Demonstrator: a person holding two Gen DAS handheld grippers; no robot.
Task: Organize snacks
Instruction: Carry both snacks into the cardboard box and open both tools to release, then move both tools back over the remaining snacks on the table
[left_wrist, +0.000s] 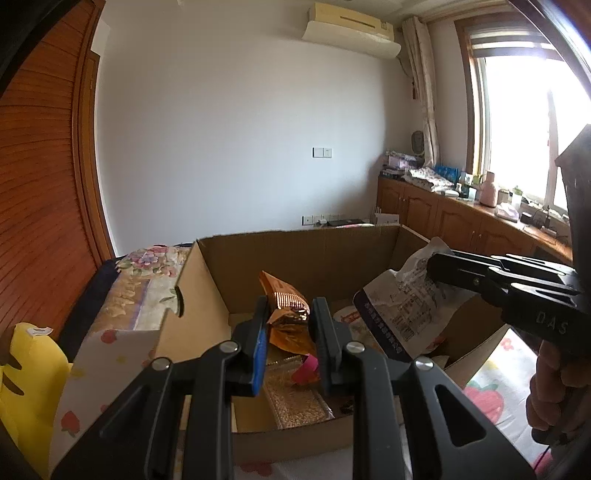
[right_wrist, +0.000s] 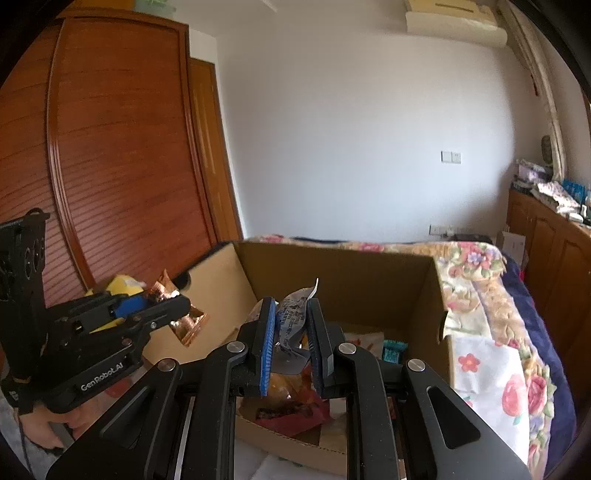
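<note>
Holding one snack each, both grippers hang over an open cardboard box (left_wrist: 295, 254). The left gripper (left_wrist: 290, 325) is clamped on a crinkled orange-gold foil packet (left_wrist: 286, 321), which stands up between its fingers and rises above their tips; the blue pad (left_wrist: 260, 347) of the left finger presses its side. The right gripper (right_wrist: 291, 332) is closed on a white and grey printed snack bag (right_wrist: 291, 325), pinched between its two blue pads (right_wrist: 267, 343), the bag's top edge sticking up past the fingertips. Below and ahead of both grippers, inside the box, lie further snacks: a clear pack of golden grains (left_wrist: 295, 398) and a red wrapper (right_wrist: 295, 413). Behind the box lies a flowered quilt (right_wrist: 476, 280). A yellow plush toy (left_wrist: 26, 380) lies to the left of the left gripper.
</note>
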